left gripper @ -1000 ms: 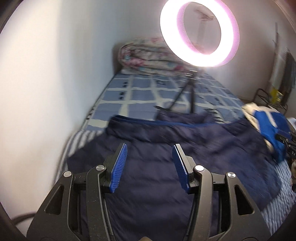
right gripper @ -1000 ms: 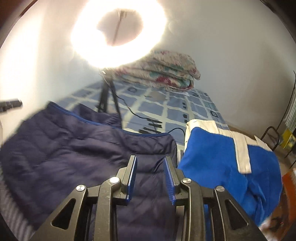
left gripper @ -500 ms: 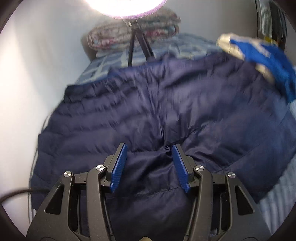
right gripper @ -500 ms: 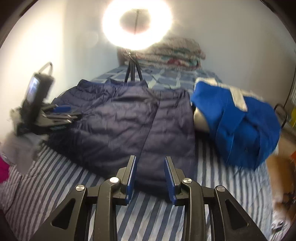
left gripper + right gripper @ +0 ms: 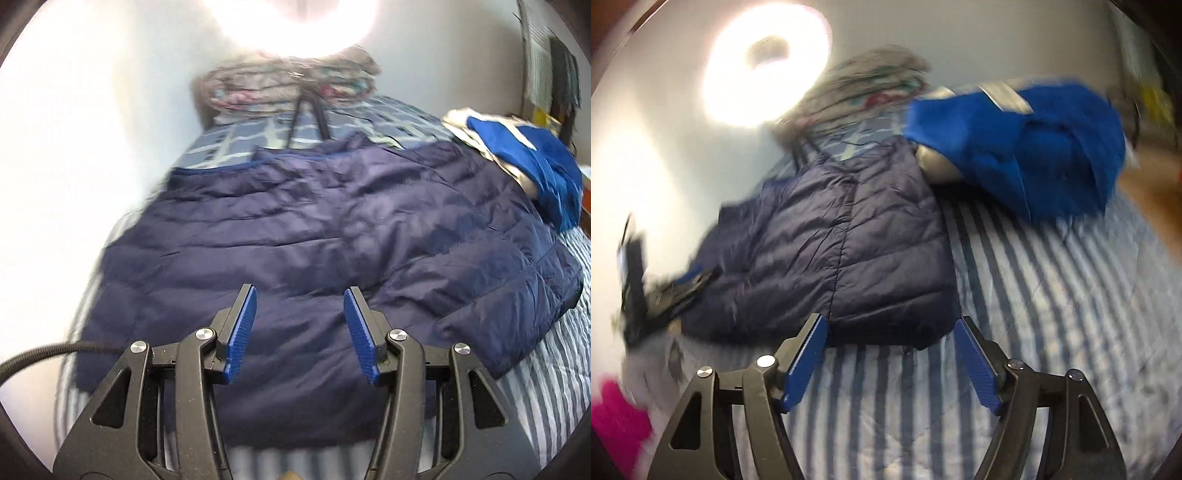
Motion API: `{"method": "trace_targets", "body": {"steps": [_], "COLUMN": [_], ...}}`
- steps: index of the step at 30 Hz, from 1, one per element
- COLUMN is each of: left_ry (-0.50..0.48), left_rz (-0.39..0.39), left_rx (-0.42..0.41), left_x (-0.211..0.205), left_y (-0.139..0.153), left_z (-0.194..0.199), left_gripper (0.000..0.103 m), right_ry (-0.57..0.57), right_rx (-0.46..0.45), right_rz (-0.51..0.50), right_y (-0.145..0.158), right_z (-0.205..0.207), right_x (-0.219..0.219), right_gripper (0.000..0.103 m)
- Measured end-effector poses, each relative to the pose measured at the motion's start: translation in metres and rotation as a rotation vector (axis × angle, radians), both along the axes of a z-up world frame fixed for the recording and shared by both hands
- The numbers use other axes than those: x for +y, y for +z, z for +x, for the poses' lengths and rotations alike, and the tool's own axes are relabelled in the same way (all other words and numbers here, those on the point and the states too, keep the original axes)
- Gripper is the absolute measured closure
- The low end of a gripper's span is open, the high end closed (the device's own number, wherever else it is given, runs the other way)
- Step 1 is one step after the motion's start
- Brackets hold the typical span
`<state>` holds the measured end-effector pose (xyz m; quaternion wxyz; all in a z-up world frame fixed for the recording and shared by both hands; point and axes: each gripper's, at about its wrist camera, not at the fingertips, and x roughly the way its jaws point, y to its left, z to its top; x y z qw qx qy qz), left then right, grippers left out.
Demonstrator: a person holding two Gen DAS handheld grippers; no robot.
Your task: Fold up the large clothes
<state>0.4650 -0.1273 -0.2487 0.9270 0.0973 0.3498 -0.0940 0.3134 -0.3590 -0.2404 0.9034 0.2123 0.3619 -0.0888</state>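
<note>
Now both tools hover empty over the navy puffer jacket (image 5: pixel 332 229), spread flat on the striped bed (image 5: pixel 554 369).

Left wrist: left tool (image 5: pixel 300 330) half open above its hem. Right wrist: right tool (image 5: pixel 891 363), jaws just opened wide, nothing between, near the hem corner; light, puffy, slippery — pinch hem seams.

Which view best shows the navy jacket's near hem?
Right wrist: the navy puffer jacket shows its whole near hem against the striped sheet, despite blur. Left wrist sees the jacket close up, its hem partly hidden behind the left gripper.
</note>
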Motion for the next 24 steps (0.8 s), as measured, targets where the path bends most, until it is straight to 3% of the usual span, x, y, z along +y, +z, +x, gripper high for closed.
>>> {"method": "trace_targets", "body": {"steps": [9, 11, 13, 15, 16, 17, 20, 24], "left_ry": [0.139, 0.138, 0.116, 0.11, 0.12, 0.131, 0.109, 0.049], "left_rz": [0.047, 0.034, 0.073, 0.101, 0.101, 0.085, 0.03, -0.079], "left_rx": [0.066, 0.117, 0.113, 0.107, 0.114, 0.121, 0.094, 0.099], "left_x": [0.068, 0.073, 0.069, 0.066, 0.067, 0.068, 0.073, 0.084], "left_y": [-0.032, -0.048, -0.058, -0.058, -0.054, -0.045, -0.009, 0.056], "left_z": [0.012, 0.016, 0.015, 0.013, 0.012, 0.008, -0.014, -0.064], "left_gripper": [0.05, 0.05, 0.05, 0.05, 0.05, 0.052, 0.052, 0.052], "right_ry": [-0.198, -0.253, -0.298, -0.31, -0.285, -0.261, -0.203, -0.127], "right_rx": [-0.017, -0.038, -0.07, -0.073, -0.06, -0.04, -0.035, -0.049], "right_rz": [0.287, 0.327, 0.356, 0.322, 0.305, 0.286, 0.158, 0.009], "right_y": [-0.044, -0.054, -0.061, -0.058, -0.056, -0.053, -0.028, 0.007], "right_z": [0.023, 0.027, 0.029, 0.038, 0.045, 0.051, 0.059, 0.063], "right_x": [-0.029, -0.034, -0.035, -0.033, -0.03, -0.028, -0.014, 0.008], "right_gripper": [0.026, 0.025, 0.026, 0.044, 0.07, 0.078, 0.089, 0.092]}}
